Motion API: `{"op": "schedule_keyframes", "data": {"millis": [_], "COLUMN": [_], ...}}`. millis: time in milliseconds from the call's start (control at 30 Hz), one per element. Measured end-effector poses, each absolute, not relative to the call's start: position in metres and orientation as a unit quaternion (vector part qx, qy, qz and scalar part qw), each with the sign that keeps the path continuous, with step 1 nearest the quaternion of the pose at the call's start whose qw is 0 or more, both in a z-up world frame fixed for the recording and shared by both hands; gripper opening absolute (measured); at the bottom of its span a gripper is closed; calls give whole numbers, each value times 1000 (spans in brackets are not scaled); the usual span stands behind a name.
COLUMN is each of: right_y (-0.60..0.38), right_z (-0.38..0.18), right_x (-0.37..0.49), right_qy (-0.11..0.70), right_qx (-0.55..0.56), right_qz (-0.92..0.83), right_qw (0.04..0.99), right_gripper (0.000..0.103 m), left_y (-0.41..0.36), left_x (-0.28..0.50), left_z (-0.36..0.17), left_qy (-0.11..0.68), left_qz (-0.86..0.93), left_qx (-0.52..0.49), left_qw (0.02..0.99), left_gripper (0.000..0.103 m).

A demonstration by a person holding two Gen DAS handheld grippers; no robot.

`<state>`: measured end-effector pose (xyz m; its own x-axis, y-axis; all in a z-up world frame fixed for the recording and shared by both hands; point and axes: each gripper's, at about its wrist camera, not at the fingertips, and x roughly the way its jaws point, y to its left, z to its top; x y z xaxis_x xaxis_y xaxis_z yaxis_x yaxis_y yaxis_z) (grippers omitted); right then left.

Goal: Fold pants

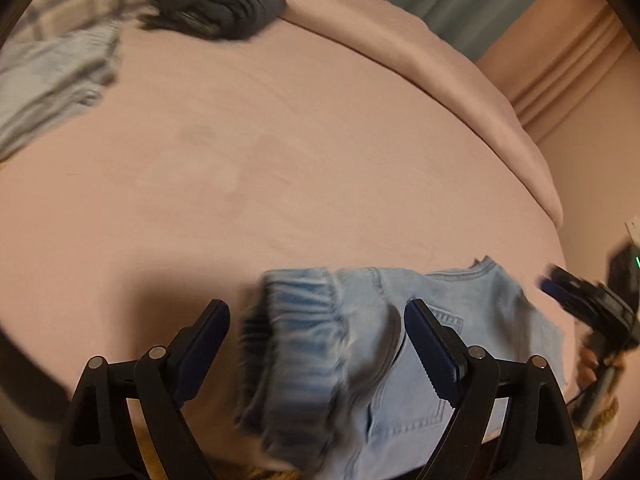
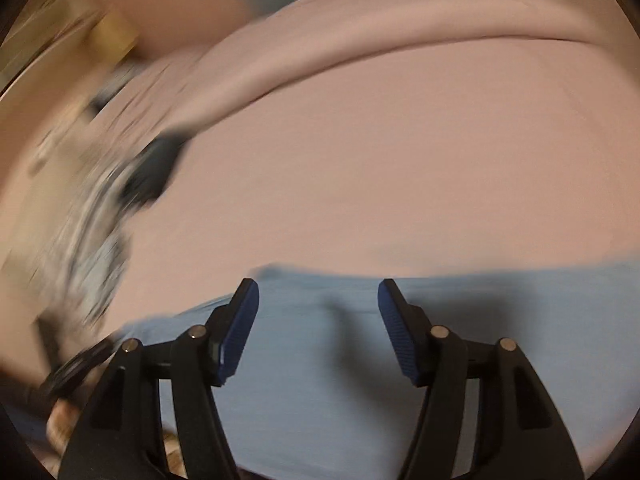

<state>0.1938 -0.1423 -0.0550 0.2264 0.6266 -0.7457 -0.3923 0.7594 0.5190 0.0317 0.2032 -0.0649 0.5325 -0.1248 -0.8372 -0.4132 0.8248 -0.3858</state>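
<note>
Light blue denim pants (image 1: 360, 344) lie on the pink bed sheet (image 1: 280, 160) near its front edge, with the gathered elastic waistband (image 1: 296, 320) bunched up and a back pocket showing. My left gripper (image 1: 316, 320) is open, its jaws apart over the waistband and touching nothing. My right gripper (image 2: 318, 312) is open above a flat stretch of the pants (image 2: 340, 360). The right gripper also shows at the right edge of the left wrist view (image 1: 580, 300). Both views are blurred by motion.
A dark folded garment (image 1: 216, 8) and plaid and striped clothes (image 1: 60, 60) lie at the far left of the bed. A rolled pink blanket (image 1: 460, 80) runs along the far side. A blurred pile of clothes (image 2: 104, 200) sits left in the right wrist view.
</note>
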Motion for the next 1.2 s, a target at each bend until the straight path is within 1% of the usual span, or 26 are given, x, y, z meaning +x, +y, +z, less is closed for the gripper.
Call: {"op": "schedule_keyframes", "data": {"millis": [67,100,133,167,200,233,300,333,367,433,500,567,633,700,767,800,933,1033,1067,1100,1200], "right_y": [-105,-90,-79,-71,-66,-59,-54,-59,-70,-88,-100,-106,-100,-82,-66,-67,-82,-68,-68,-72,-74], "right_z": [-69,-79,-88,-102,-109,-121,-121,-117,-108,-86,-64,-60,-73,-105,-127,-129,-127,-110,-102,-95,-78], "right_x": [199,207,214,220,213,211,203,202,203,207,208,211,215,222,222,222,227,221,219,217,213], "right_qy": [548,559,568,578,585,589,557,554,555,528,510,497,510,541,566,553,565,553,547,537,518], "right_qx": [72,50,36,23,4,-22,-56,-42,-2,47,62,71,74,57,53,58,65,40,34,33,40], "right_qz": [338,333,324,309,302,303,312,311,311,319,324,327,323,304,285,286,284,290,290,292,295], "right_qw": [762,758,756,755,753,749,768,771,772,785,795,801,794,782,772,780,772,780,784,791,802], "right_gripper": [62,62,62,54,41,21,17,11,9,8,8,8,8,7,7,5,6,13,19,21,25], "left_y": [196,193,190,186,182,181,172,169,165,163,163,166,170,178,180,181,183,182,184,186,194], "left_x": [35,38,39,39,38,37,33,31,27,18,14,21,32,31,29,28,22,15,14,17,36], "left_z": [-75,-80,-83,-83,-82,-81,-74,-70,-62,-46,-33,-37,-55,-74,-75,-73,-60,-36,-31,-25,-35], "left_qy": [488,491,492,491,488,486,482,480,473,446,423,429,456,465,464,465,472,445,438,428,444], "left_qz": [86,100,104,105,107,110,119,121,121,117,118,125,129,132,133,131,124,129,127,122,125], "left_qx": [-286,-274,-260,-250,-246,-244,-229,-224,-220,-217,-211,-187,-185,-193,-204,-212,-223,-228,-228,-227,-219], "left_qw": [820,821,824,828,831,832,838,840,844,860,874,875,861,854,852,850,844,856,861,867,859], "left_gripper": [88,82,79,73,70,67,59,55,47,46,46,46,46,51,52,52,53,53,57,61,61]}}
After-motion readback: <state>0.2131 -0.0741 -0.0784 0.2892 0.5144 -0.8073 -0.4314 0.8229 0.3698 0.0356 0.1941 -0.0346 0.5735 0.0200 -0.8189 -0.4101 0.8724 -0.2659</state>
